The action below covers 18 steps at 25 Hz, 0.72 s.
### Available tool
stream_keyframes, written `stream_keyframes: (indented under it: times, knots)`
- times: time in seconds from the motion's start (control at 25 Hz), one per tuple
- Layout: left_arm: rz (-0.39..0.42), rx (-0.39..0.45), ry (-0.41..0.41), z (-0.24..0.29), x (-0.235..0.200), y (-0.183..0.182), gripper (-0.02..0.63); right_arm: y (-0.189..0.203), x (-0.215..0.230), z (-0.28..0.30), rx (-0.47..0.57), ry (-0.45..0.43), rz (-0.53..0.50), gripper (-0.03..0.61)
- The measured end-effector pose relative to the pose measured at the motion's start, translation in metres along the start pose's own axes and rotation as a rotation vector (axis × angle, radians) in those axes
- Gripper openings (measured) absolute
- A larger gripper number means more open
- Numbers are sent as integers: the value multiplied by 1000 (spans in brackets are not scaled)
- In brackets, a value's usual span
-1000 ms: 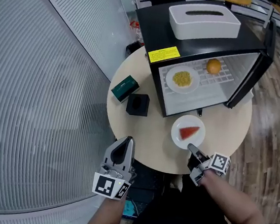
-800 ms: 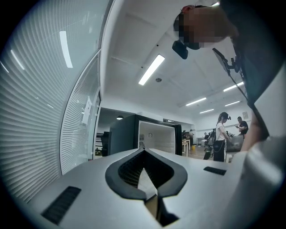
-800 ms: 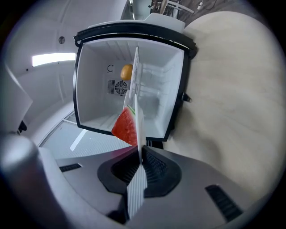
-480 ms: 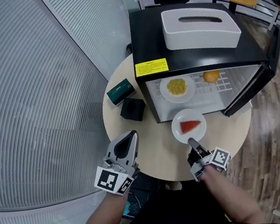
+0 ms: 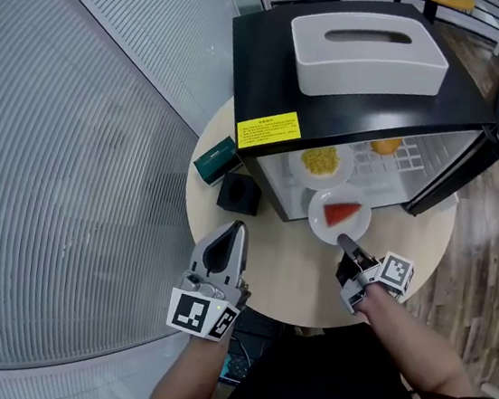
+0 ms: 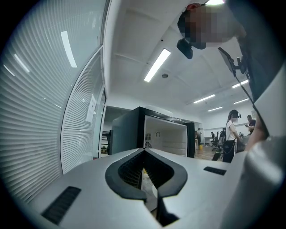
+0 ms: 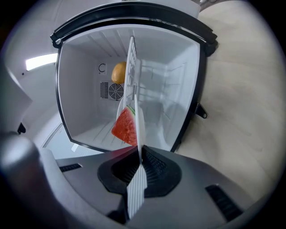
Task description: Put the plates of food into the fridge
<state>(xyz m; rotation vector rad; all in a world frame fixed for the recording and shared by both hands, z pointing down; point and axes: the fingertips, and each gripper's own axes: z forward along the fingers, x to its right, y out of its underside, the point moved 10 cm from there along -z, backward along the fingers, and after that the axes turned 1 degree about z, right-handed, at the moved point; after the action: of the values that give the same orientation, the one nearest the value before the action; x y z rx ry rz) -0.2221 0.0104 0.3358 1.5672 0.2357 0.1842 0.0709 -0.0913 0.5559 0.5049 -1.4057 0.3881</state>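
— Two plates: where?
— One, the yellow-food plate [image 5: 334, 180], sits inside the fridge [image 5: 268, 60]. The right gripper [image 5: 344, 243] pinches the rim of the watermelon plate [image 5: 323, 226] at the open front, over the round table [image 5: 285, 276].
— Left gripper [image 5: 237, 227]?
— Jaws pressed together, empty, near the ribbed glass wall [image 5: 71, 171].

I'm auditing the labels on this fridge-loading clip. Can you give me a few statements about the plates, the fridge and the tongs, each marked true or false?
1. The right tongs grip the rim of the plate carrying the watermelon slice. True.
2. The fridge has its door shut. False: the door stands open.
3. An orange lies inside the fridge. True.
4. The left tongs hold the green box. False: they are shut on nothing, and the box lies on the table beside the fridge.
5. The plate of yellow food sits on the table outside the fridge. False: it is inside, on the shelf.
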Motion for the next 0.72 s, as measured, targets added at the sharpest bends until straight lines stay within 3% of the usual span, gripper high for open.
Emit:
stream_keyframes:
  times: [0.72]
  knots:
    - [44, -47, -60, 36, -17, -1, 6, -45, 28, 44, -8, 35, 49, 20]
